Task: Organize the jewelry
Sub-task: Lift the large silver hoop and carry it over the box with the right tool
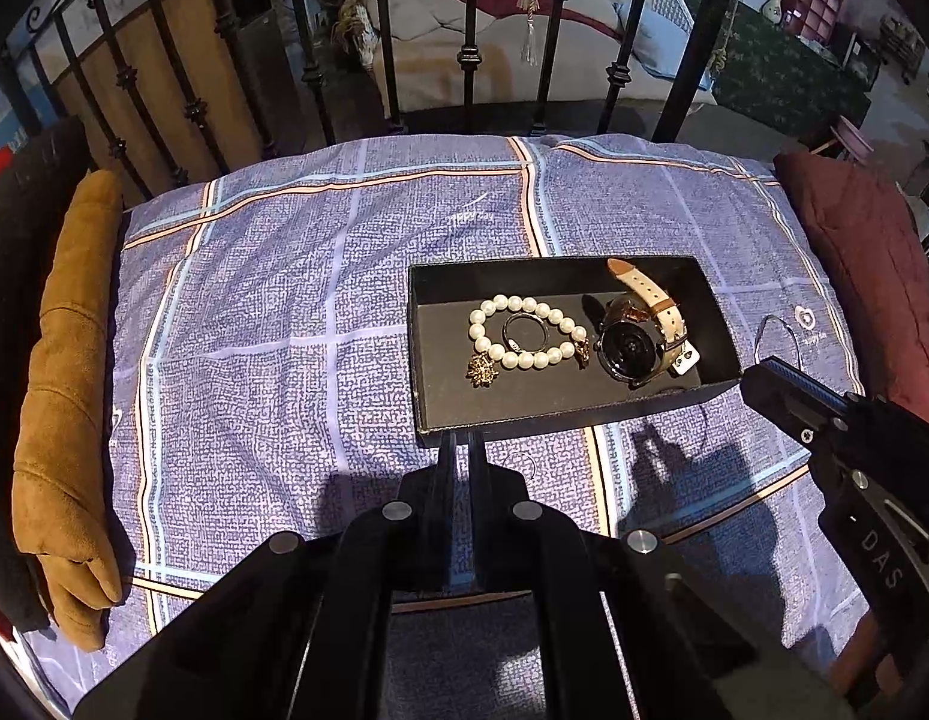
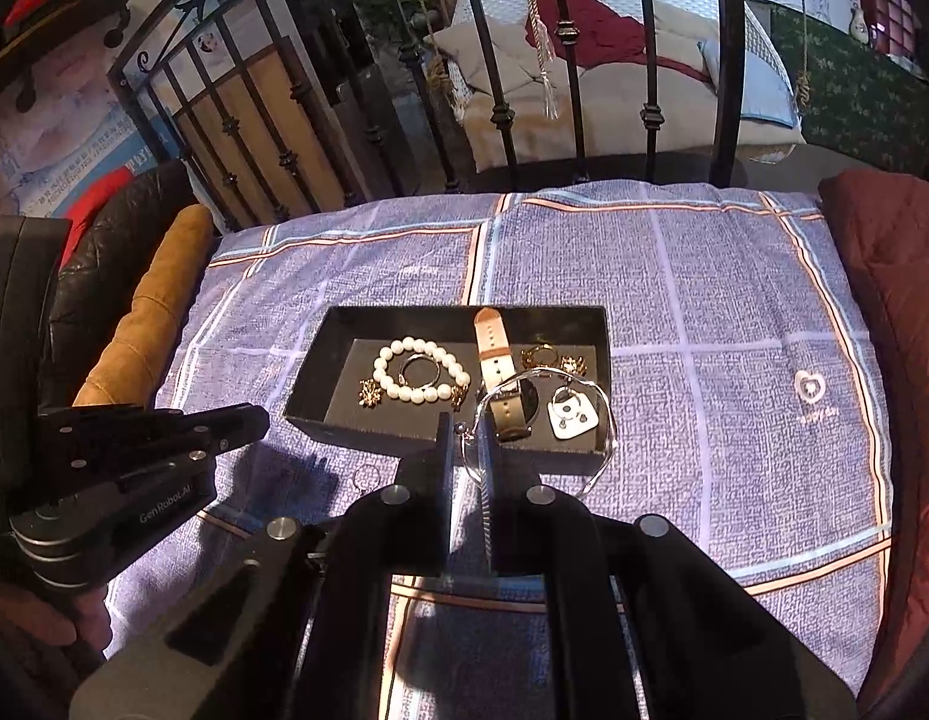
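Note:
A black jewelry box (image 1: pixel 560 408) (image 2: pixel 368 437) sits on a purple plaid cushion. Inside lie a pearl bracelet (image 1: pixel 527 331) (image 2: pixel 419 369), a dark ring (image 1: pixel 522 331), a watch with a beige strap (image 1: pixel 635 330) (image 2: pixel 495 348), gold charms (image 2: pixel 548 357) and a white card of earrings (image 2: pixel 572 417). My right gripper (image 2: pixel 471 432) is shut on a thin silver bangle (image 2: pixel 602 450), held above the box's near right corner; it shows in the left wrist view (image 1: pixel 770 378). My left gripper (image 1: pixel 462 441) is shut and empty at the box's near wall. A small thin ring (image 1: pixel 520 463) (image 2: pixel 363 477) lies on the cushion before the box.
A tan suede cushion (image 1: pixel 62 396) lies at the left and a maroon cushion (image 1: pixel 872 276) at the right. A black iron bed rail (image 1: pixel 464 60) stands behind the cushion.

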Demonstrator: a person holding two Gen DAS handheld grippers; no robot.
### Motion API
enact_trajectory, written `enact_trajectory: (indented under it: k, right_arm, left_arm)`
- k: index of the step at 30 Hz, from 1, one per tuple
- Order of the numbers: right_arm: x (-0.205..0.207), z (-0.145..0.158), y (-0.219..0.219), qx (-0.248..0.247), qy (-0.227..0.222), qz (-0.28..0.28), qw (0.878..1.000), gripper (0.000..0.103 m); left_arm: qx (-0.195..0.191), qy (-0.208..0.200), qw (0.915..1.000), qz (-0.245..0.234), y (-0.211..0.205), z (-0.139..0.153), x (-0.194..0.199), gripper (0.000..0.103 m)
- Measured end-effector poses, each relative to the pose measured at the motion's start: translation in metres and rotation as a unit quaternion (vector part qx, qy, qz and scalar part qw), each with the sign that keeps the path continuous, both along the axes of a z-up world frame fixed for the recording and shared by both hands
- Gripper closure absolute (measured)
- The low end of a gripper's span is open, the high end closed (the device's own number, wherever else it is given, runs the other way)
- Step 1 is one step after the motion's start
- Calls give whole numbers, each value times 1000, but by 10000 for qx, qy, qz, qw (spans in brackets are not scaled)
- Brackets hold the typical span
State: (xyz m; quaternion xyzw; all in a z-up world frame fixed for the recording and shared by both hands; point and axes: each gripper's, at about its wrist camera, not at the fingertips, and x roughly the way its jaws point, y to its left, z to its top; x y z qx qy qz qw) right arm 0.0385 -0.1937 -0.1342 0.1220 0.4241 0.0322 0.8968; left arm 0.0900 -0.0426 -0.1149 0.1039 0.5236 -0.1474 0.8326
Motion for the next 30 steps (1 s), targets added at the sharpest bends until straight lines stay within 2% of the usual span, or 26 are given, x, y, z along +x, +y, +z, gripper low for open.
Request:
enact_trajectory:
  k: [30]
  right_arm:
    - [13, 6, -7, -69, -85, 11, 9999, 94]
  left_arm:
    - [-59, -77, 9999, -91, -15, 3, 13, 99]
